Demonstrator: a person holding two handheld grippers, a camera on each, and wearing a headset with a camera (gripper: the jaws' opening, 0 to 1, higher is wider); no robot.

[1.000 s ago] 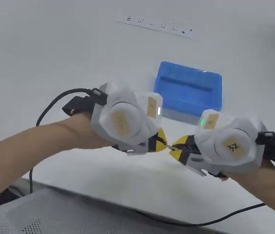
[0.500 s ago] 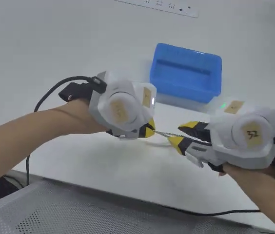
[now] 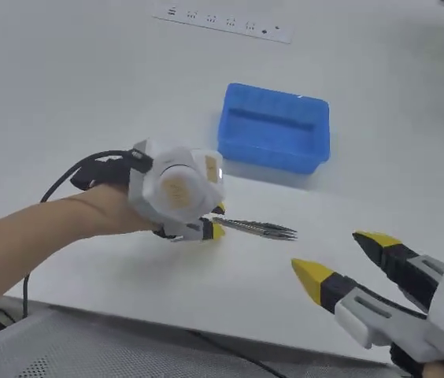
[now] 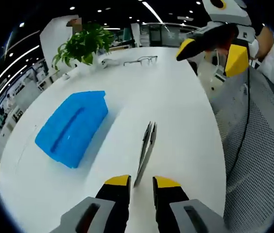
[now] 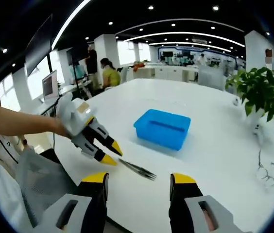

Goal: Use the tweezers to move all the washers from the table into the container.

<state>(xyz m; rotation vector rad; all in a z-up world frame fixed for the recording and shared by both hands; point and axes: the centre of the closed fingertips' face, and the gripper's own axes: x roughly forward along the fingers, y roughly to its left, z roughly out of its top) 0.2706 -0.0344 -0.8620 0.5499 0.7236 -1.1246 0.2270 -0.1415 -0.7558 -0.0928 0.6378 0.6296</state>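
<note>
Two white hand-held grippers, black jaws tipped in yellow.
The left gripper (image 3: 219, 220) has a rounded white plastic shell bearing a tan round sticker (image 3: 176, 190), a tan square one and a small lit indicator; a thin black cable (image 3: 57, 183) leaves its rear. The right gripper (image 3: 336, 256) has pale grey jaw mounts.

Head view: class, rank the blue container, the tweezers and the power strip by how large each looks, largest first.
1. blue container, clearly the largest.
2. power strip, long and thin.
3. tweezers, shorter and thinner.
The power strip lies farther from the camera, so its place above the tweezers holds for looks alone.
</note>
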